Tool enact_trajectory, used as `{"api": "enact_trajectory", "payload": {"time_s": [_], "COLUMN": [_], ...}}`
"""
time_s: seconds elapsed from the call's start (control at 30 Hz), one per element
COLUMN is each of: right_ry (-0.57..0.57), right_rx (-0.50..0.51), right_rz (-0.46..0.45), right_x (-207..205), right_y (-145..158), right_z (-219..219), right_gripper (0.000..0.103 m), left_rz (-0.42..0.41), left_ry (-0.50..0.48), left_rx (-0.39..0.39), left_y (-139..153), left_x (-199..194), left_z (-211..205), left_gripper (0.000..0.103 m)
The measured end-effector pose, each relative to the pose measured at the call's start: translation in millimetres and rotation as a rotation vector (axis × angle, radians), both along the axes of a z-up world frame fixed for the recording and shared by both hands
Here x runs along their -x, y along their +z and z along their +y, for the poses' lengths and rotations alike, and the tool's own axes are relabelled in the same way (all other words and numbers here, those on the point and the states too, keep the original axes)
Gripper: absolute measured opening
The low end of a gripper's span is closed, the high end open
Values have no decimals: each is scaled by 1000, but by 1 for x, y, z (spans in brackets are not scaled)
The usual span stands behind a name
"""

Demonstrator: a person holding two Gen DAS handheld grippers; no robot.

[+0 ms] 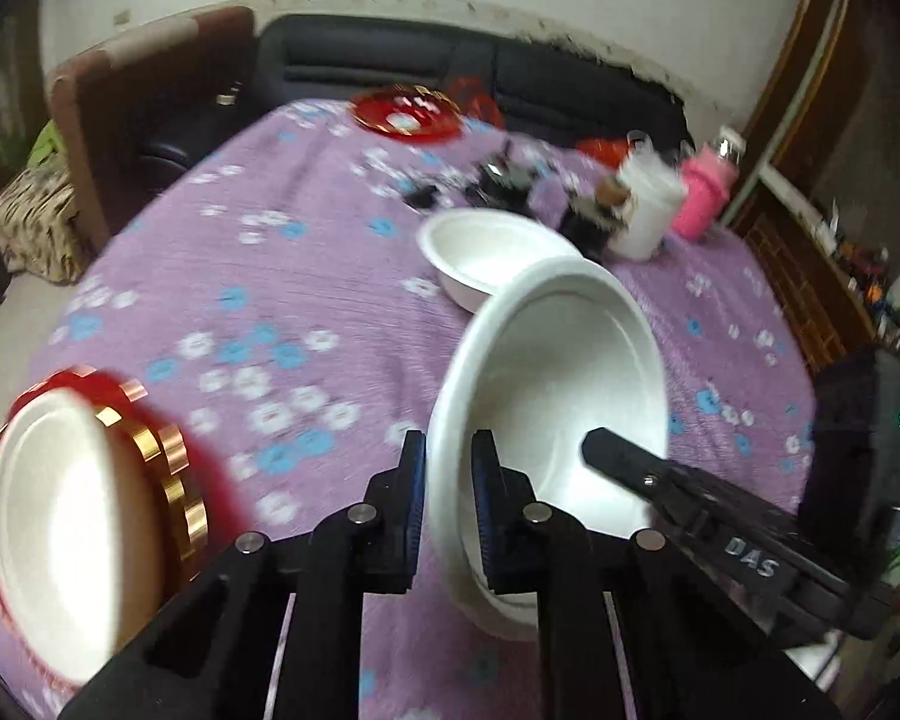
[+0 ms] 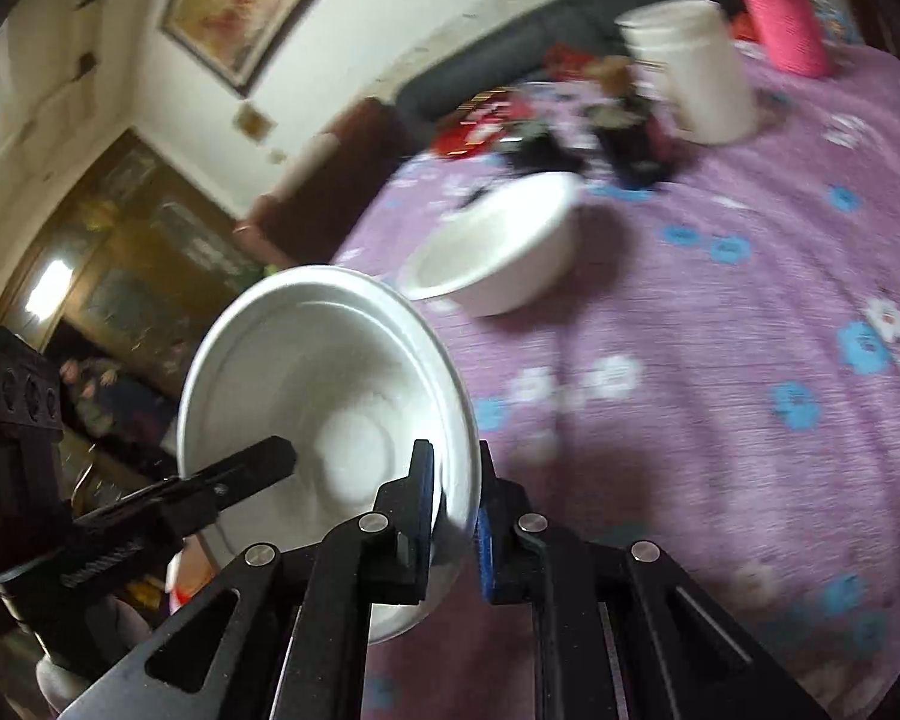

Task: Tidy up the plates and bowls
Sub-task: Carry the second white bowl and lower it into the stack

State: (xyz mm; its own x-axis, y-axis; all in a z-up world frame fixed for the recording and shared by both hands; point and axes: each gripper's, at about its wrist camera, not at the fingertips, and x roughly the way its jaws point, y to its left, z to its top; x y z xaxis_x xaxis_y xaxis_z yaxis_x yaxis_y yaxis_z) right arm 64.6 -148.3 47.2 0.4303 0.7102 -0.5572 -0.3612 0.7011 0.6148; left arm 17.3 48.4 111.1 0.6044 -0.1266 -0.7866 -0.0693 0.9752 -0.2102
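Both grippers are pinching opposite edges of one white bowl point(image 1: 546, 396), tilted above the purple flowered tablecloth point(image 1: 258, 276): the left gripper point(image 1: 448, 480) is clamping its near rim, the right gripper point(image 2: 456, 492) the other side. Behind it, a second white bowl point(image 1: 486, 252) is sitting upright near the white cup point(image 1: 648, 204). Left of the held bowl, open cloth is lying between it and a white plate point(image 1: 60, 540) stacked on a red-and-gold plate point(image 1: 174, 468) at the table's edge.

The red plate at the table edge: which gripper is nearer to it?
Left. The left gripper holds the lifted bowl just right of the red plate; the right gripper grips the bowl's other side, farther away.
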Motion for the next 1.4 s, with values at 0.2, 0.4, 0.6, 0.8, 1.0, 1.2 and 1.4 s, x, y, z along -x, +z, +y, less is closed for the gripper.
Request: {"api": "enact_trajectory", "payload": {"time_s": [0.2, 0.4, 0.6, 0.8, 1.0, 1.2, 1.4], "right_ry": [73, 133, 190, 221, 214, 172, 152], "right_rx": [33, 104, 156, 218, 276, 391, 496], "right_rz": [-97, -166, -167, -127, -100, -92, -180], "right_x": [39, 75, 82, 85, 81, 69, 70], "right_y": [24, 49, 55, 41, 31, 14, 14], "right_z": [50, 110, 168, 216, 235, 246, 263], "right_gripper": [13, 14, 15, 16, 16, 16, 20], "left_rz": [-20, -96, -123, -93, -64, -77, -159], "left_ry": [84, 185, 281, 346, 362, 380, 446], "left_rx": [24, -59, -109, -151, -164, -107, -94], "left_y": [11, 26, 30, 17, -2, -9, 9], "left_x": [48, 84, 101, 103, 98, 97, 116], "left_z": [44, 83, 129, 163, 178, 195, 209], "left_gripper": [15, 15, 15, 16, 20, 32, 60]}}
